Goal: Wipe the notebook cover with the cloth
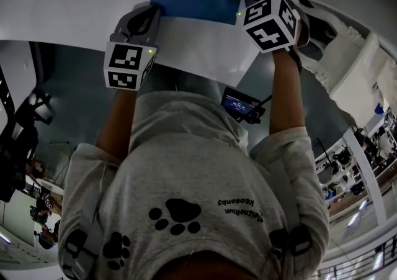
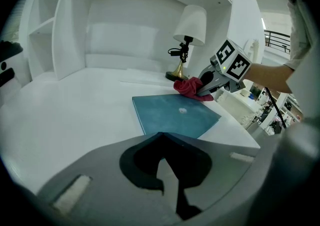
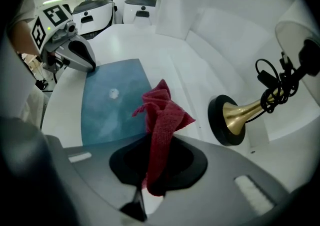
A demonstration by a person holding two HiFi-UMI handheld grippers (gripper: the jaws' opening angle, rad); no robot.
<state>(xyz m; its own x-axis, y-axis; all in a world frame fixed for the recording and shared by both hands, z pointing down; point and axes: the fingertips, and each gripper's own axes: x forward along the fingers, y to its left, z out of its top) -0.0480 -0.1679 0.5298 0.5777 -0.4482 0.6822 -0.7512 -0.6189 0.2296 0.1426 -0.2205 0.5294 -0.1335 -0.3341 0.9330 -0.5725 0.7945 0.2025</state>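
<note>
Right gripper [image 2: 206, 83] clamped on red cloth [image 3: 162, 115] at blue notebook [image 3: 115, 104] edge; left gripper [image 3: 86, 62] closed, tip on notebook corner.

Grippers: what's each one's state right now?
Left gripper: shut, empty, tip at the flat blue notebook.
Right gripper: shut on the crumpled red cloth.

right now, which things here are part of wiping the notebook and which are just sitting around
In the job: notebook, cloth, right gripper shut on the cloth, left gripper at the notebook's corner.
Lying about: lamp, shelves.
</note>
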